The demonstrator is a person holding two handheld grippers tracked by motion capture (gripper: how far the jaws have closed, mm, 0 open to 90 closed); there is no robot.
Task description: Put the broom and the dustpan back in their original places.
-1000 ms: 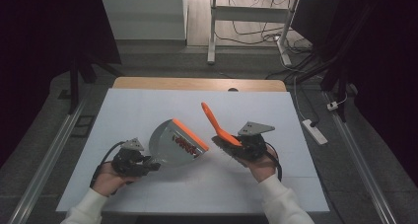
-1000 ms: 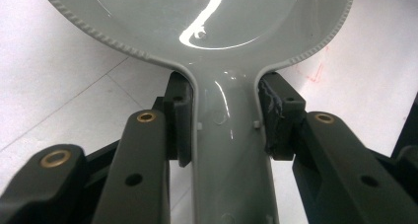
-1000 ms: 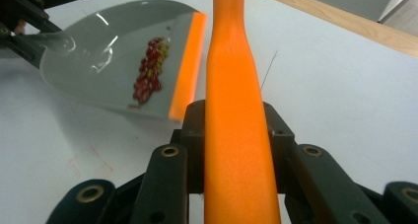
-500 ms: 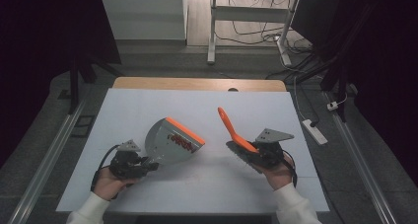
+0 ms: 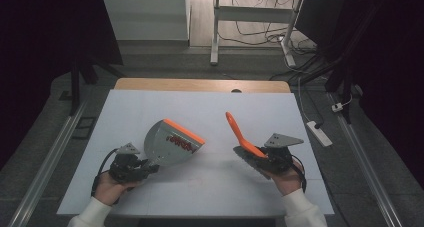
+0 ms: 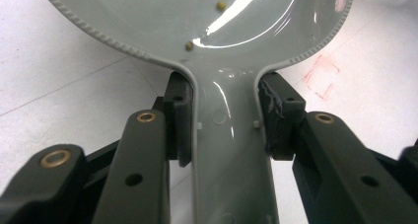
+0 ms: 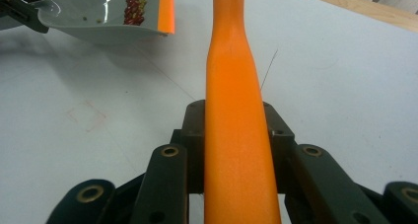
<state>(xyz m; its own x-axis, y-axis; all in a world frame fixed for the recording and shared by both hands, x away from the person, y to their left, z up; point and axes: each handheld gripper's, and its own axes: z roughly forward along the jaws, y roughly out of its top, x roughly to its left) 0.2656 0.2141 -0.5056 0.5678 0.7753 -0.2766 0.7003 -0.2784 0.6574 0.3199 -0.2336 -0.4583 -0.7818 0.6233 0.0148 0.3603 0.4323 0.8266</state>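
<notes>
A grey dustpan (image 5: 170,144) with an orange front lip is tilted up off the white table (image 5: 200,107), its handle clamped in my left gripper (image 5: 142,167). The left gripper view has the pads pressing both sides of the dustpan handle (image 6: 224,135), with my left gripper (image 6: 224,118) shut on it. Small red and yellow bits (image 7: 133,9) lie inside the dustpan (image 7: 98,12). To its right, my right gripper (image 5: 262,159) is shut on an orange brush (image 5: 240,134), whose handle points up and away. That brush handle (image 7: 231,86) runs between the jaws of my right gripper (image 7: 234,135).
A wooden strip (image 5: 200,84) borders the table's far edge. On the floor to the right lies a white power strip (image 5: 320,133). Desk legs and cables (image 5: 250,32) stand beyond the table. A faint red square (image 7: 86,116) is drawn on the tabletop.
My right gripper has carried the orange brush to the right, away from the dustpan, leaving a gap between them. The left gripper and dustpan have hardly moved.
</notes>
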